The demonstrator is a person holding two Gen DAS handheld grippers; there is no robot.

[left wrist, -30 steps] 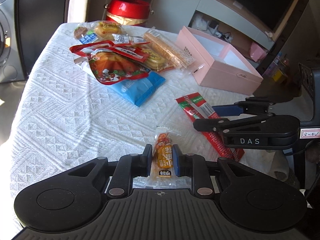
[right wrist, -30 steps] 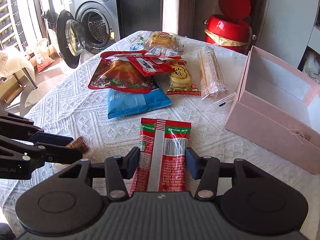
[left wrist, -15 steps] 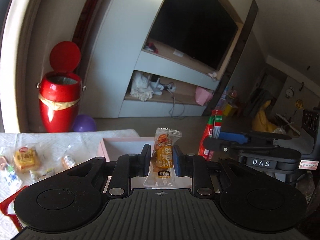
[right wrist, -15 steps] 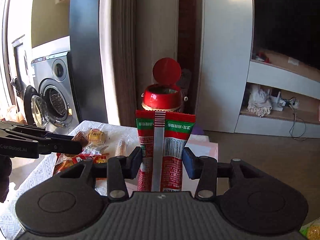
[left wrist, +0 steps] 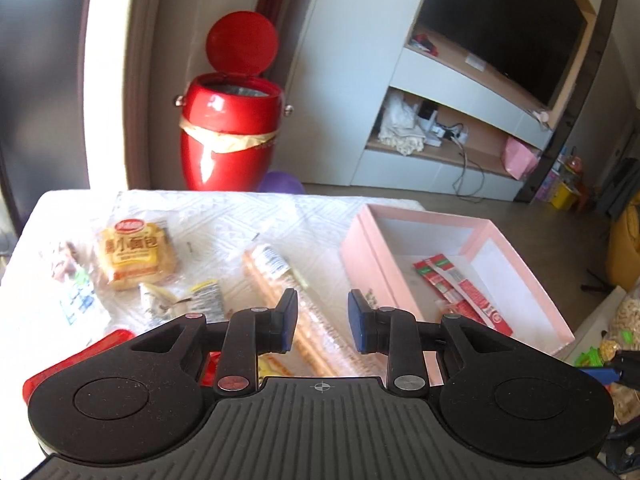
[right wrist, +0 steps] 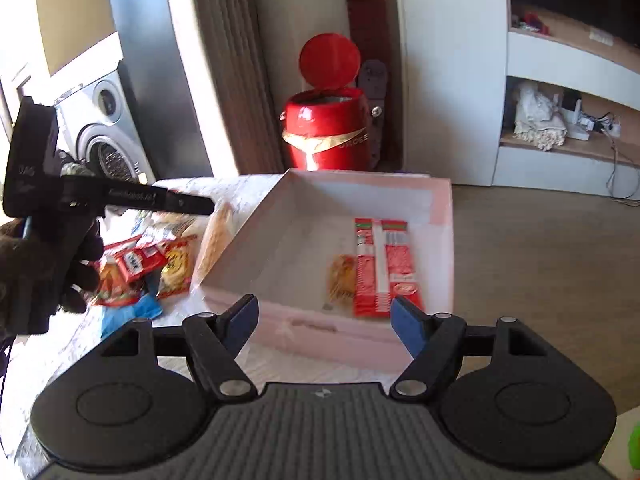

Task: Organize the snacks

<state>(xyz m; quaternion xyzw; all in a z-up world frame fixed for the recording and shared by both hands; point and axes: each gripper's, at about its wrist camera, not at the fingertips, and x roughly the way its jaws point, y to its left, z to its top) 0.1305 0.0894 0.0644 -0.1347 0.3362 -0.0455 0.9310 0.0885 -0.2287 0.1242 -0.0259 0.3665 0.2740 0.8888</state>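
Note:
An open pink box [left wrist: 372, 256] [right wrist: 240, 248] stands on the white-clothed table. Inside it lie a red-and-green packet [left wrist: 460, 284] [right wrist: 384, 268] and, beside it, a small orange snack [right wrist: 342, 276]. My right gripper [right wrist: 324, 316] hovers over the box's near wall; its jaws are opening wide with nothing between them. My left gripper [left wrist: 322, 312] hangs left of the box, above a long clear cracker sleeve [left wrist: 276, 276]; its jaws are opening too and hold nothing. In the right wrist view a gloved hand holds the left gripper [right wrist: 196, 204] over the snack pile.
Loose snacks lie left of the box: a yellow bread pack [left wrist: 136, 254], red packets [right wrist: 140, 260] and a blue bag [right wrist: 132, 312]. A red bin [left wrist: 228, 136] with raised lid stands behind the table. A washing machine [right wrist: 108, 132] is far left, shelves at right.
Both grippers dipped back down over the table by the box. The left let go of the orange snack and the right let go of the red-and-green packet; both snacks now lie in the box.

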